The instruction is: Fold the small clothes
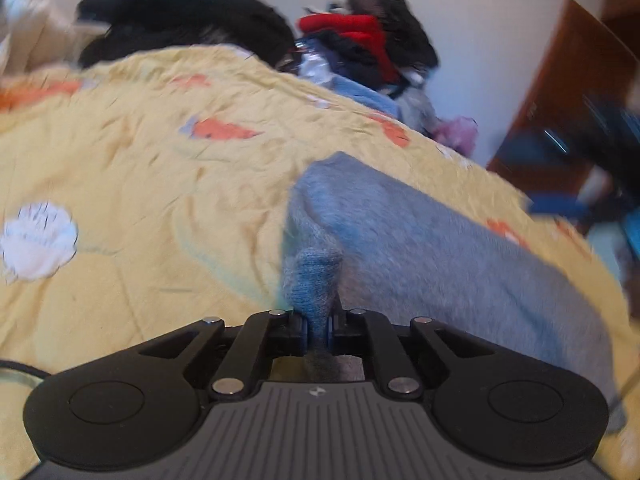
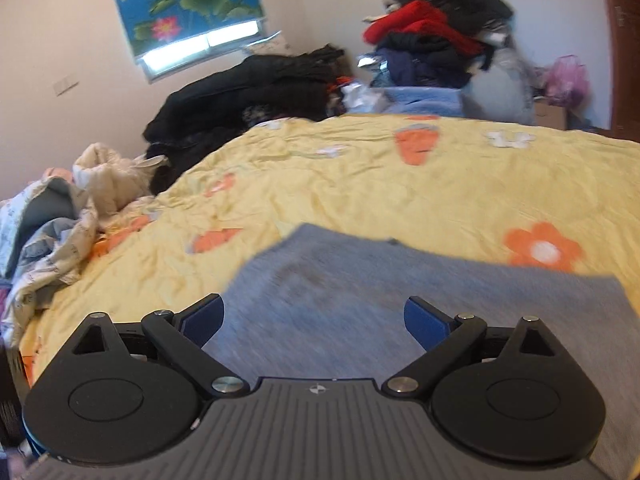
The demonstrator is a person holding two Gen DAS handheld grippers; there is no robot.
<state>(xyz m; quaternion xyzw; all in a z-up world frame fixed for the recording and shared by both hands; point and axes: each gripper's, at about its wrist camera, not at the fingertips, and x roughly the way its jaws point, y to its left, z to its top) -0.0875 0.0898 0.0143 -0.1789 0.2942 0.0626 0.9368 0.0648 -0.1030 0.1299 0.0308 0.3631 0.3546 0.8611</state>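
On yellow bedspread [image 1: 140, 168], left tool [image 1: 318, 330] pinching grey garment [image 1: 420, 232]

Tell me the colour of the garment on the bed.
Grey garment, seen best in the right wrist view.

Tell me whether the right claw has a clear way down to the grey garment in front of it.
Probably yes. The right claw is open above the grey garment, with nothing between them. The left claw is shut on one edge of the cloth, away from that path.
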